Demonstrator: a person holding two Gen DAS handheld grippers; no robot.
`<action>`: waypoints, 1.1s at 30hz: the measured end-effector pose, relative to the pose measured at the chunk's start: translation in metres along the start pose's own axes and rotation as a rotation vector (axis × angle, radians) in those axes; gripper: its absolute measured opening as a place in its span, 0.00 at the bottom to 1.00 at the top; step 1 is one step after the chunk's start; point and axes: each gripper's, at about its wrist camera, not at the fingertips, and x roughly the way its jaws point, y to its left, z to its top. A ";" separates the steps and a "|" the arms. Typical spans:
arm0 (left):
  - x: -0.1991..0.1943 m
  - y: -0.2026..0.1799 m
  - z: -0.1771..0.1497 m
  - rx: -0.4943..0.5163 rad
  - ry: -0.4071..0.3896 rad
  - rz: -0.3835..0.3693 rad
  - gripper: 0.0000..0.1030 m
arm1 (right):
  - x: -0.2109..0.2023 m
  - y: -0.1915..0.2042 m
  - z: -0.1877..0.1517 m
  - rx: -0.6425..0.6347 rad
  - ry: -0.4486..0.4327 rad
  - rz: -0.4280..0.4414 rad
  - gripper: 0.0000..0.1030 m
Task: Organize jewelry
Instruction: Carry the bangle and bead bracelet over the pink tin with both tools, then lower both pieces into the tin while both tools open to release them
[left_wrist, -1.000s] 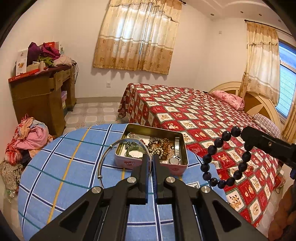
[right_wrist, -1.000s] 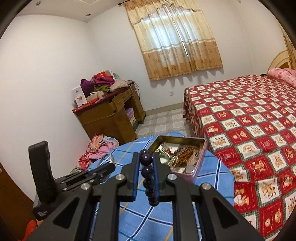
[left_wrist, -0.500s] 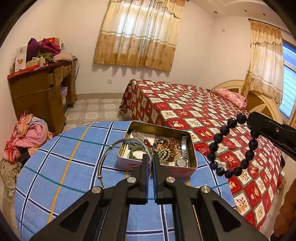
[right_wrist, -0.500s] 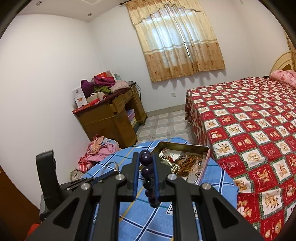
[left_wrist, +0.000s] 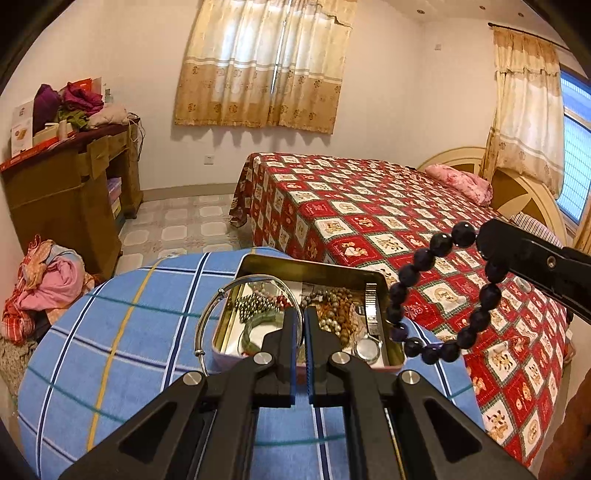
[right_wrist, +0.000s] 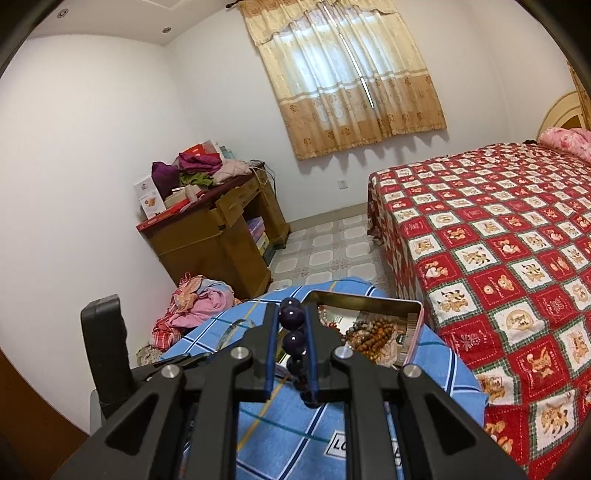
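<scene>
Dangling from the right gripper (right_wrist: 291, 321), a dark beaded bracelet (left_wrist: 439, 291) hangs in the air as a loop above the right edge of an open metal tin (left_wrist: 310, 264), its beads clear of the box. The right gripper's fingers are clamped on the strand, with two purple beads (right_wrist: 291, 314) caught between the blue pads near the tips and the rest trailing below. The left gripper (left_wrist: 300, 321) holds its fingers together on a thin silver bangle (left_wrist: 207, 317), which stands up as a hoop to the left of and ahead of its tips, leaning over the tin's near-left corner. The tin sits directly ahead of the left gripper on a worktop (left_wrist: 110, 350) covered with a blue plaid cloth. Inside the tin, just beyond the left gripper's tips, lie brown wooden beads (left_wrist: 334, 306), a string of pale and grey beads (left_wrist: 255, 301), a green bangle (left_wrist: 258, 325) and a watch with a metal band (left_wrist: 367, 332) along the right side. Beyond the worktop, ahead and to the right of both grippers, stretches a bed (left_wrist: 369, 206) under a red patterned quilt. Off to the left stands a wooden desk (right_wrist: 218, 236) piled with clothes and boxes, with a heap of clothing (right_wrist: 195, 302) on the floor beside it.
</scene>
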 end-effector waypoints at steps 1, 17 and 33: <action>0.003 0.000 0.002 0.004 0.001 0.001 0.02 | 0.003 -0.001 0.001 0.003 0.001 -0.001 0.15; 0.049 0.003 0.009 0.023 0.039 0.032 0.02 | 0.048 -0.027 0.006 0.063 0.025 0.001 0.15; 0.089 0.007 0.004 0.037 0.118 0.120 0.02 | 0.100 -0.067 -0.008 0.182 0.100 0.010 0.15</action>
